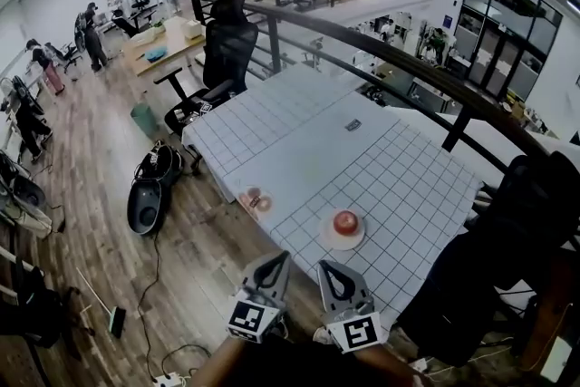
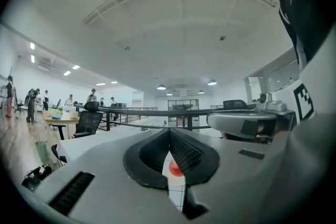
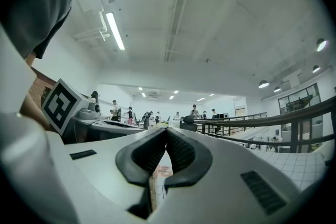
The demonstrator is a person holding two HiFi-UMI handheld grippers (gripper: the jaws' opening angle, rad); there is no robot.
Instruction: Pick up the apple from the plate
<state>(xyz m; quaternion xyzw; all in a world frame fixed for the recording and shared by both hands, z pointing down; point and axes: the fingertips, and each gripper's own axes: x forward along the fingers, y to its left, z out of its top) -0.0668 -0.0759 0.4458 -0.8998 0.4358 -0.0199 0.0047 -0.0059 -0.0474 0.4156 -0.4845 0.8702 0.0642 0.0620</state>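
A red apple (image 1: pixel 345 221) sits on a small white plate (image 1: pixel 332 239) near the front edge of the white gridded table (image 1: pixel 299 140). Both grippers hang short of that edge, below the plate. My left gripper (image 1: pixel 282 257) is shut with nothing in it and points toward the table. My right gripper (image 1: pixel 323 267) is beside it, also shut and empty. In the left gripper view the jaws (image 2: pixel 169 132) meet at their tips, and the apple (image 2: pixel 175 168) shows through the gap beneath them. In the right gripper view the jaws (image 3: pixel 166 131) are closed, with the table edge below them.
A pinkish flat item (image 1: pixel 256 199) lies at the table's left edge and a small dark item (image 1: pixel 353 124) mid-table. A black office chair (image 1: pixel 227 50) stands at the far corner, another dark chair (image 1: pixel 535 195) at the right, and a railing (image 1: pixel 399 59) behind. A black bag (image 1: pixel 148 195) lies on the floor.
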